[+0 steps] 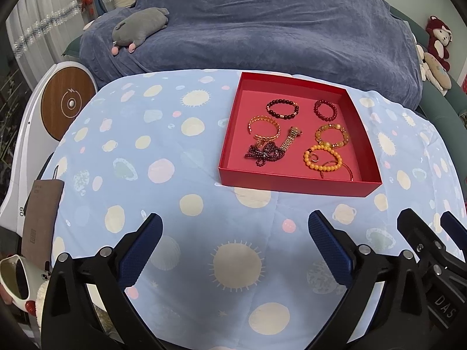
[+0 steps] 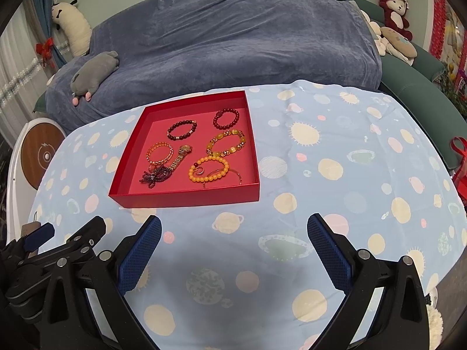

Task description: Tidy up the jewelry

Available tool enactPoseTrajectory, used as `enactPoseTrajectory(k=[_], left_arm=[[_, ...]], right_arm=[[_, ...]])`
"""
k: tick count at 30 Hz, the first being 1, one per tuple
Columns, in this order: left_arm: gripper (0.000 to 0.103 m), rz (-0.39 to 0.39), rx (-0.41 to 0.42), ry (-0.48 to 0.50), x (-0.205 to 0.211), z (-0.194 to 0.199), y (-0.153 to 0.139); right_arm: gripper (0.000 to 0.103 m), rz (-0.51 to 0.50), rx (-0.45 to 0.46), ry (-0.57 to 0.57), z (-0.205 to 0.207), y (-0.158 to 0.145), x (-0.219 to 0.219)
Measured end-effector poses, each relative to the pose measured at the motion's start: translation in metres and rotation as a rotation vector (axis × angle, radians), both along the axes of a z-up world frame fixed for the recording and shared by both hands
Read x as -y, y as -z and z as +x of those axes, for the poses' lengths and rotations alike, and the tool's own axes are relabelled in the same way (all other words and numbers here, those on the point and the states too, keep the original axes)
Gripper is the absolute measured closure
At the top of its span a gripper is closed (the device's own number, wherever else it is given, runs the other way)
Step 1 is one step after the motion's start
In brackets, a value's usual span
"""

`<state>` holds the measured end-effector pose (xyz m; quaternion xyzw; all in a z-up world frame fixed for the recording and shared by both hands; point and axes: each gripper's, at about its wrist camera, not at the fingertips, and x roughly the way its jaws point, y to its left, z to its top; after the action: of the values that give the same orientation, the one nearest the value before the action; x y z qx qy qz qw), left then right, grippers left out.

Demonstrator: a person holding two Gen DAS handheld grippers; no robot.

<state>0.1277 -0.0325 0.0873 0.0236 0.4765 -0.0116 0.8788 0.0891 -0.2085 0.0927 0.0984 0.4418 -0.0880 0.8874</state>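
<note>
A red tray (image 1: 294, 185) (image 2: 186, 198) sits on the table and holds several pieces of jewelry: a dark bead bracelet (image 1: 282, 108) (image 2: 181, 130), a red bead bracelet (image 1: 325, 110) (image 2: 226, 118), a gold bangle (image 1: 264, 128) (image 2: 159, 153), a gold watch (image 1: 291, 138) (image 2: 182, 154), a dark bead string (image 1: 261, 153) (image 2: 154, 176), an amber bracelet (image 1: 332, 136) (image 2: 226, 143) and an orange bead bracelet (image 1: 322, 160) (image 2: 208, 168). My left gripper (image 1: 235, 234) is open and empty, in front of the tray. My right gripper (image 2: 233, 234) is open and empty, in front of the tray's right side.
A light blue cloth (image 1: 163, 151) (image 2: 335, 160) with sun and planet prints covers the table. A sofa under a blue blanket (image 1: 262, 23) (image 2: 233, 29) stands behind, with a grey plush (image 1: 140, 27) (image 2: 95, 70). A round wooden-topped device (image 1: 68, 103) is at the left.
</note>
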Motion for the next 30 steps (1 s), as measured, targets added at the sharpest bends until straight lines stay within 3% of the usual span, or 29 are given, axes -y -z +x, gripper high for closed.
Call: enactPoseTrajectory(k=[30], left_arm=[[0.007, -0.008, 0.083, -0.014, -0.004, -0.001, -0.015]], right_arm=[[0.006, -0.017, 0.015, 0.004, 0.0, -0.005, 0.001]])
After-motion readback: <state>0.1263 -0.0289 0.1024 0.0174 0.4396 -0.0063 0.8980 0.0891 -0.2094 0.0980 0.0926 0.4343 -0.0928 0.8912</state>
